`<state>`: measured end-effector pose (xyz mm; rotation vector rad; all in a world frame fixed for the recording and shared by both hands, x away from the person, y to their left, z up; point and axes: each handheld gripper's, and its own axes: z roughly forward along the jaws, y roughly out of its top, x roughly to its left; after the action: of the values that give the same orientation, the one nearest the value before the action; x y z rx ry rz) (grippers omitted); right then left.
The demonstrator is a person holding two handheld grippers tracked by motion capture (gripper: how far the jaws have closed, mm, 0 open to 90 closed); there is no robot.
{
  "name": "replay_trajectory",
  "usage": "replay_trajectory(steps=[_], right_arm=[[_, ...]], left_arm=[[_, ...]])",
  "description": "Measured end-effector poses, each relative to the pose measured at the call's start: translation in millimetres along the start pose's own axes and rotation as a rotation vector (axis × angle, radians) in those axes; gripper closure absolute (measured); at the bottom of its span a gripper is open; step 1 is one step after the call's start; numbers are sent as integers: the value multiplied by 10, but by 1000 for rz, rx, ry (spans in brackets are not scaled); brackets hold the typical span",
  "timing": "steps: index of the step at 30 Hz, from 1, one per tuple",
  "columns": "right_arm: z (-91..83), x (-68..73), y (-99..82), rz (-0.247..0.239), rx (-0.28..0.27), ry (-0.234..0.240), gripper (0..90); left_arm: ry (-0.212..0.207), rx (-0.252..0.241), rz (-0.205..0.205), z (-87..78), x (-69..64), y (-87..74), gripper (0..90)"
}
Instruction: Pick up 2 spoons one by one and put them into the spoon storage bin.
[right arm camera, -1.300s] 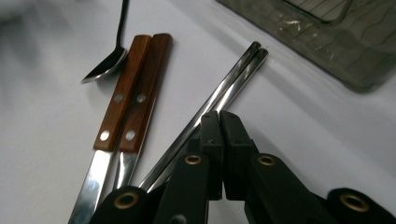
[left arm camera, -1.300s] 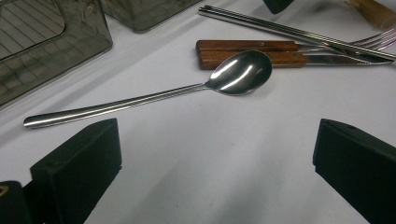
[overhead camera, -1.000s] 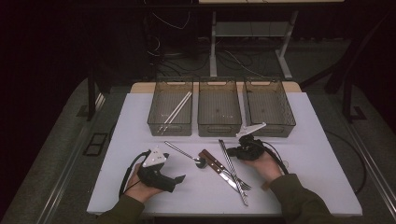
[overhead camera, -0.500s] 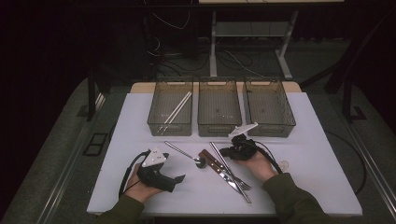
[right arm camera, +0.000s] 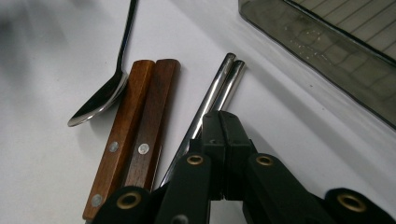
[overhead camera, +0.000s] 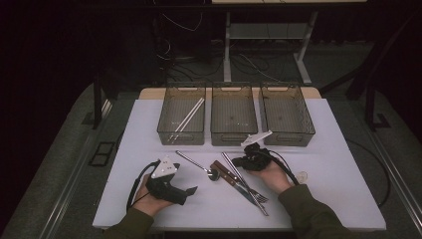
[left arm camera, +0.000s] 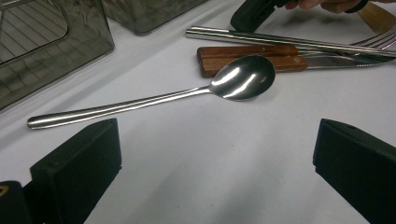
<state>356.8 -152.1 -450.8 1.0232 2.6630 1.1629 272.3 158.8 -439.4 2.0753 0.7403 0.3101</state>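
since a second ago the right hand-held gripper (overhead camera: 247, 160) has dropped from beside the right bin down onto the cutlery, while the left hand-held gripper (overhead camera: 191, 189) has stayed put near the front edge. in the right gripper view its jaws are pressed together directly over the pair of steel chopsticks (right arm camera: 219, 93), seemingly pinching them, though the contact itself is hidden. the chopsticks' long axis runs from the bins diagonally toward the person, straight out ahead of those jaws, so the right hand is clearly the nearer one. just beside them lie two wooden-handled knives (right arm camera: 135, 126), and a fork (overhead camera: 256, 190) crowds their near end. the spoon (left arm camera: 187, 91) lies crosswise ahead of the left one's spread, empty jaws. three bins (overhead camera: 233, 137) stand behind on the tabletop (overhead camera: 338, 169); the left holds white chopsticks (overhead camera: 186, 118).
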Motion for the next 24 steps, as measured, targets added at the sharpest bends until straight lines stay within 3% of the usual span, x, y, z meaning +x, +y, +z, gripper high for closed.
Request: replay_trajectory(steps=[13,19,24], right_arm=[[11,10,10,-2,-4,4,875],[-117,-8,6,21,-30,3,804],[-244,70,-32,24,-33,29,737]], left_arm=[[-2,1,1,2,-2,1,0],[-1,1,4,-3,2,1,0],[0,2,5,-5,0,4,0]])
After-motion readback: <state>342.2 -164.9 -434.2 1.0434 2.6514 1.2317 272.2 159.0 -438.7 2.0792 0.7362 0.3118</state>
